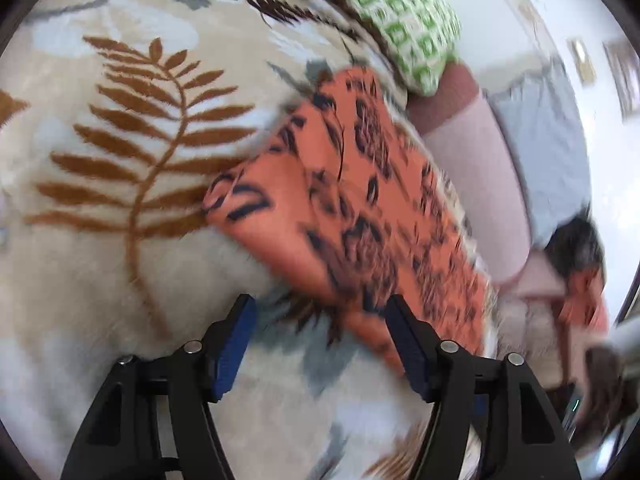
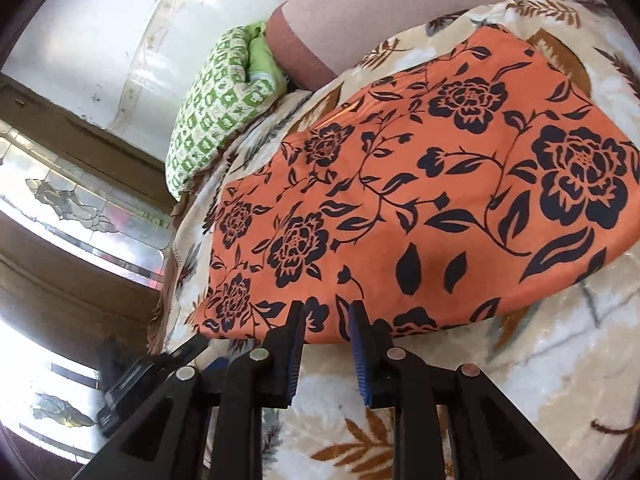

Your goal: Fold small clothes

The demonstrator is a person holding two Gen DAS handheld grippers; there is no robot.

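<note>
The orange floral garment (image 2: 420, 200) lies spread flat on the leaf-patterned blanket (image 2: 520, 380), its near hem right at the tips of the right gripper (image 2: 326, 320), whose blue-padded fingers (image 2: 362, 344) stand a little apart with the hem edge at the gap between them (whether the cloth is actually pinched, I cannot tell). Over on the other side, the left gripper (image 1: 320, 312) hangs with its fingers (image 1: 236, 340) spread wide, nothing between them, and the same garment (image 1: 340, 208) reaches away ahead of the right-hand finger, blurred. Beyond the far end of the cloth sits a green checked pillow (image 2: 212, 120), and beside it a pink cushion (image 2: 340, 20).
</note>
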